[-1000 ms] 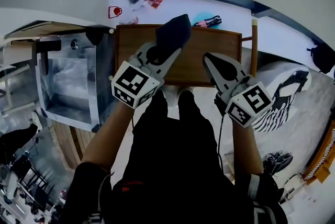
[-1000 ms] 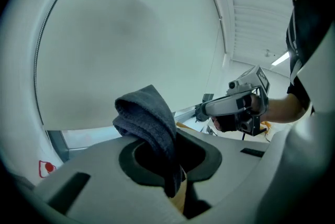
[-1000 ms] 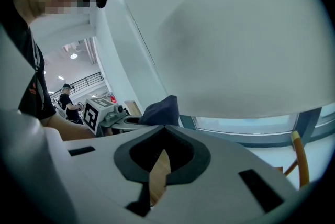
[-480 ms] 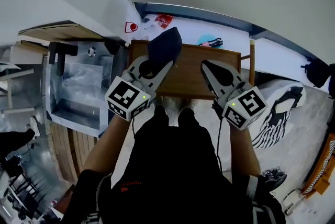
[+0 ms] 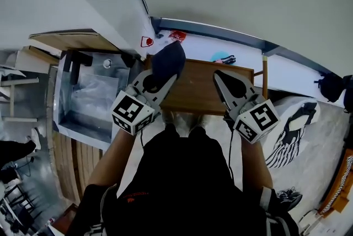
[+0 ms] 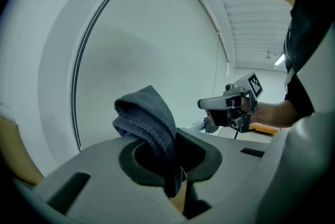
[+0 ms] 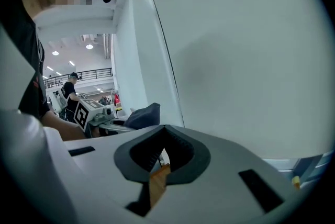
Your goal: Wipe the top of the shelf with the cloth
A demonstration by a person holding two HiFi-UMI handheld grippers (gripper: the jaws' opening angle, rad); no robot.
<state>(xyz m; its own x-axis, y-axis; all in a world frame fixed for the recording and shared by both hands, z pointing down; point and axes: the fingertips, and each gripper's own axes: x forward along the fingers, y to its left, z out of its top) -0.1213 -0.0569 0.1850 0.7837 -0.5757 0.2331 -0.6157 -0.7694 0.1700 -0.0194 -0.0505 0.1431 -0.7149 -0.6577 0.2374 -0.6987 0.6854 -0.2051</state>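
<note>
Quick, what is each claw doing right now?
Left gripper: shut on the dark blue-grey folded cloth.
Right gripper: shut, holding nothing.

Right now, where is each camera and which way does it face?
Head view: on the head, steeply down at the shelf; legs, arms, left gripper, right gripper show.
Left gripper view: rides that gripper, along jaws shut on the cloth, toward the wall; right forearm shows.
Right gripper view: rides that gripper, along shut jaws, toward the wall; torso shows.
Shared: each gripper view shows the other gripper; all show the cloth.
</note>
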